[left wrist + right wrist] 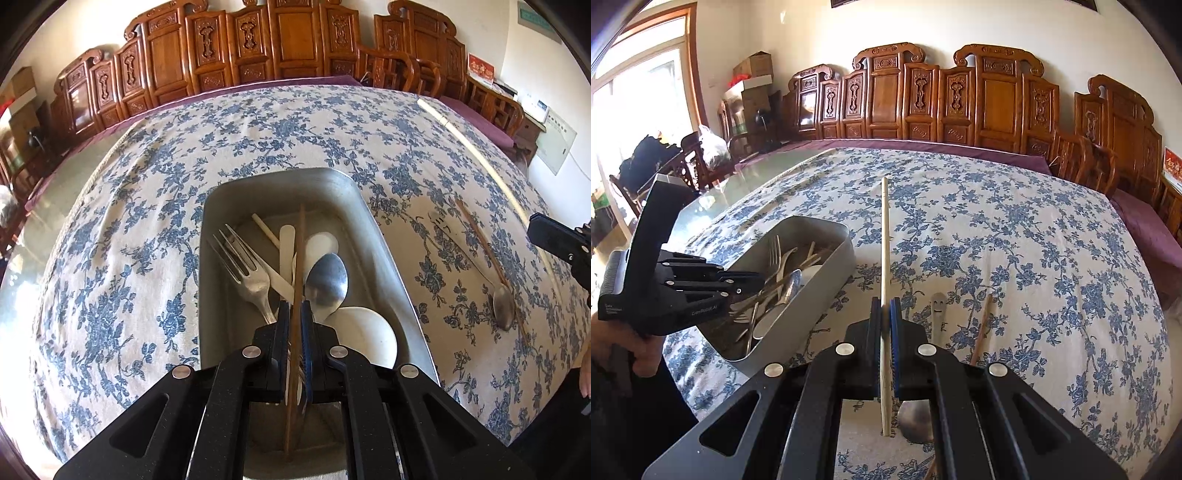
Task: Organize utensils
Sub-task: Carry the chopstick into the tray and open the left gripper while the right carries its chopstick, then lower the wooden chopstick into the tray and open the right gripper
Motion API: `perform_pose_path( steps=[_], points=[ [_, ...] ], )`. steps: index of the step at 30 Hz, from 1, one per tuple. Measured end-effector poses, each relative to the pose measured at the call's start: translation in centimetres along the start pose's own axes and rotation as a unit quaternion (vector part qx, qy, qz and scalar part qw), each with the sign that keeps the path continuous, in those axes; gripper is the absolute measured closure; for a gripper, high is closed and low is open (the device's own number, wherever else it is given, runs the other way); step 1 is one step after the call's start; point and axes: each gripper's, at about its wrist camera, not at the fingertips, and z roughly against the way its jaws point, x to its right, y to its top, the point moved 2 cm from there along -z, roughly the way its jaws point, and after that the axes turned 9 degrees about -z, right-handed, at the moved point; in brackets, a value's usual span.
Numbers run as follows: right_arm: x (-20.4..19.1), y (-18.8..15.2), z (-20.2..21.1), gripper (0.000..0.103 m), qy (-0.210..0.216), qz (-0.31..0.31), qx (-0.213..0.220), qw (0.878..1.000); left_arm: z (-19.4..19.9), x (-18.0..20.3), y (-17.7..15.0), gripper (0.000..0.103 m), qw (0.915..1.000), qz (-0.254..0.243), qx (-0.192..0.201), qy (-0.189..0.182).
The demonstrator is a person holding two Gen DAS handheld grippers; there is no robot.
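Over at the left, left tongs point(294, 310) sit above the metal tray point(384, 236), clamped on a dark wooden chopstick point(298, 258) that runs lengthwise over the tray contents. Inside the tray: metal fork point(245, 266) on the left side, pale chopsticks and a flat pale handle mid-tray, metal spoon point(327, 282) just right of the held stick, white ceramic spoon point(364, 336) at the near right corner. The right wrist view shows the left tongs reaching into the tray's near end from the side, with a hand point(646, 354) on the grip. Tray rests on the counter, covered by a blue floral tablecloth point(122, 258). Right of the tray, well apart on the cloth, lie a second metal spoon point(504, 306), bowl toward the camera, its handle end stamped with a smiley face, and a brown chopstick point(480, 240) beside it, partly overlapping it. Right tongs point(885, 312) hover above that spoon, clamped on a light wooden chopstick point(885, 236) that points away over the cloth, clear of the tray. Carved wooden chairs point(993, 99) line the far side of the counter. Cardboard boxes point(753, 70) stacked at the far left near a window.
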Motion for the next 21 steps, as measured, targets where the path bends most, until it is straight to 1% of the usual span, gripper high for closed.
perform_pose_path(
  steps=[2, 3, 5, 7, 8, 9, 10, 11, 12, 13, 15, 17, 21],
  points=[
    [-0.3, 0.0, 0.0, 0.097, 0.002, 0.000, -0.001, 1.000, 0.5, -0.1, 0.0, 0.095, 1.0000, -0.001, 0.004, 0.001],
    [-0.4, 0.0, 0.0, 0.097, 0.003, -0.001, -0.002, 1.000, 0.9, -0.2, -0.1, 0.090, 1.0000, -0.001, 0.007, 0.002],
    [-0.9, -0.2, -0.1, 0.097, 0.005, -0.002, -0.006, 1.000, 1.6, -0.3, -0.2, 0.085, 0.9999, -0.002, 0.013, 0.005],
    [-1.4, -0.2, -0.2, 0.097, 0.010, 0.000, -0.009, 1.000, 2.3, -0.6, -0.3, 0.084, 0.9998, 0.002, 0.017, 0.007],
    [-1.8, -0.3, -0.2, 0.097, 0.012, 0.003, -0.010, 1.000, 2.7, -0.7, -0.4, 0.081, 0.9998, 0.005, 0.019, 0.006],
    [-2.1, -0.3, -0.3, 0.097, 0.013, 0.006, -0.011, 1.000, 3.0, -0.8, -0.5, 0.075, 0.9997, 0.008, 0.021, 0.006],
    [-2.4, -0.3, -0.3, 0.097, 0.014, 0.007, -0.013, 1.000, 3.5, -1.0, -0.7, 0.072, 0.9996, 0.011, 0.024, 0.006],
    [-2.7, -0.2, -0.4, 0.097, 0.016, 0.007, -0.014, 1.000, 3.8, -1.1, -0.8, 0.065, 0.9996, 0.014, 0.026, 0.005],
    [-2.9, -0.2, -0.4, 0.097, 0.017, 0.007, -0.014, 1.000, 4.2, -1.2, -1.0, 0.056, 0.9995, 0.015, 0.028, 0.005],
    [-3.2, -0.1, -0.4, 0.097, 0.019, 0.006, -0.014, 1.000, 4.5, -1.3, -1.1, 0.052, 0.9994, 0.016, 0.030, 0.006],
    [-3.8, 0.1, -0.2, 0.097, 0.024, 0.001, -0.014, 1.000, 5.4, -1.5, -1.5, 0.032, 0.9991, 0.018, 0.036, 0.010],
    [-4.3, 0.4, -0.2, 0.097, 0.032, -0.005, -0.014, 0.999, 6.4, -2.0, -1.9, 0.022, 0.9986, 0.024, 0.045, 0.013],
    [-5.2, 1.0, -0.3, 0.097, 0.038, -0.013, -0.017, 0.999, 8.0, -3.2, -3.1, 0.015, 0.9980, 0.039, 0.049, 0.013]
  ],
)
